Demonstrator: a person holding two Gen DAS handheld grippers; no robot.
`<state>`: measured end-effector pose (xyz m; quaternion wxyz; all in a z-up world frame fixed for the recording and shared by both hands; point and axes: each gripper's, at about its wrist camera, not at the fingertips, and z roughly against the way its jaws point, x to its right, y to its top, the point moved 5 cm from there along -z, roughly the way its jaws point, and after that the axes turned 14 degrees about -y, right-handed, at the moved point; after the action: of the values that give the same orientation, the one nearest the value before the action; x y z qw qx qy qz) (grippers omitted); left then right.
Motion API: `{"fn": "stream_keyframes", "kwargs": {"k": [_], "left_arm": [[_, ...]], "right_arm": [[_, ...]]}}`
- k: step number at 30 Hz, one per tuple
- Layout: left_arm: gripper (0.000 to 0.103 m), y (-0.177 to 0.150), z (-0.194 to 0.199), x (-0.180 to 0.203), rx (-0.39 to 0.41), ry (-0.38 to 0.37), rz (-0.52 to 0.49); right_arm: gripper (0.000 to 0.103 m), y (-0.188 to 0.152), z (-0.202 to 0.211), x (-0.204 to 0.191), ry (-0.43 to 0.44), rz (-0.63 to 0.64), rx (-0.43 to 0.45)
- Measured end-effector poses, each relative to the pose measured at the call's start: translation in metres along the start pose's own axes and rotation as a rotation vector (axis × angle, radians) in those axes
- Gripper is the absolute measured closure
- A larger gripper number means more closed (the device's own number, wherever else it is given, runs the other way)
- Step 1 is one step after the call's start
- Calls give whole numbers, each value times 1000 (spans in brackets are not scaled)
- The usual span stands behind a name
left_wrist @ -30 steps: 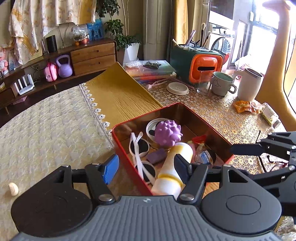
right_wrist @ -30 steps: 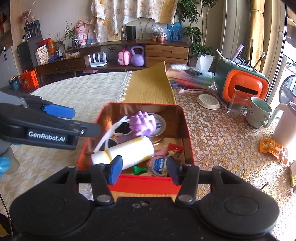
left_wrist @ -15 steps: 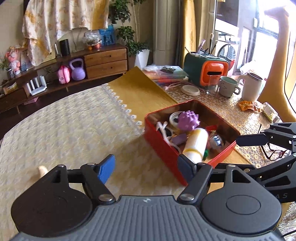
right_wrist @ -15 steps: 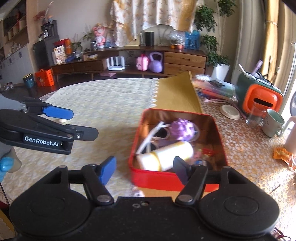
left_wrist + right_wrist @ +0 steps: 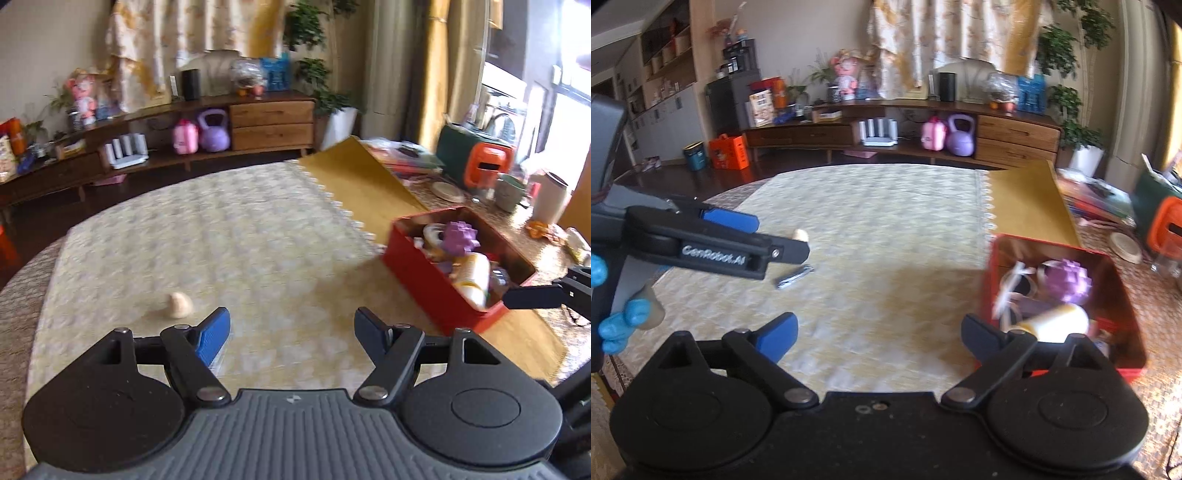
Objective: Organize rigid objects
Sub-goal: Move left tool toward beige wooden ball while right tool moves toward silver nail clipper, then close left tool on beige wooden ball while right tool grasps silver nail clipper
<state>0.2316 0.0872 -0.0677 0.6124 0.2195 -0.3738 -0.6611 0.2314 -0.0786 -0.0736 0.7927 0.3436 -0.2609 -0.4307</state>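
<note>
**Both grippers unloaded; 2 loose items left on the cloth**

Living-room background: sideboard, curtains, plants. Working surface is a round table [image 5: 871, 206] under a pale patterned cloth, blurred in both views.

1. Red tin [image 5: 1123, 288] sits toward the right edge of the table, on the seam between pale cloth and yellow mat. It already holds a purple spiky ball [image 5: 1069, 280], a cream bottle [image 5: 1052, 323] and smaller pieces.
2. Left gripper [image 5: 291, 328]: jaws spread wide, nothing between them. Right gripper [image 5: 877, 334]: jaws spread wide, nothing held.
3. Beige lump [image 5: 180, 304] lies on open cloth ahead and slightly left of the left gripper, well apart from the tin. No long axis is discernible.
4. Metal nail clipper [image 5: 794, 275] lies ahead-left of the right gripper, just beyond the left gripper's finger, long axis diagonal.

Assessment: the left gripper is nearer to both items. Surrounding cloth is unobstructed; the table's left edge is near, so approach from above.
</note>
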Motion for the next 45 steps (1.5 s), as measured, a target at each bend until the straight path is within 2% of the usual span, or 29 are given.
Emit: {"fn": "stream_keyframes", "kwargs": {"k": [2,3,5,13,15,20,30,36,40,45], "left_arm": [[28,-3,4,-14,1,6,15],[16,-4,6,-21,0,8,26],[9,-7,10,-34,14,18,40],[7,-8,18,-86,52,72,66],[0,-6,18,-96,66,75,69],[0,-3,7,-115,74,90,63],[0,-5,-41,-150,4,53,177],[0,-6,-63,-158,-1,49,175],[0,-9,-78,-161,-14,72,145],[0,-14,-92,-167,-21,75,158]], "right_arm": [[7,2,-4,-13,11,17,-4],[7,2,-6,-19,15,23,-5],[7,5,-11,-30,25,30,-8],[1,12,-28,-70,51,67,-5],[1,14,-33,-79,60,80,-4],[0,21,-49,-98,60,101,-1],[1,26,-97,-124,51,101,-55],[1,27,-128,-134,28,103,-89],[3,27,-142,-141,20,128,-104],[13,25,-155,-148,2,148,-112]]}}
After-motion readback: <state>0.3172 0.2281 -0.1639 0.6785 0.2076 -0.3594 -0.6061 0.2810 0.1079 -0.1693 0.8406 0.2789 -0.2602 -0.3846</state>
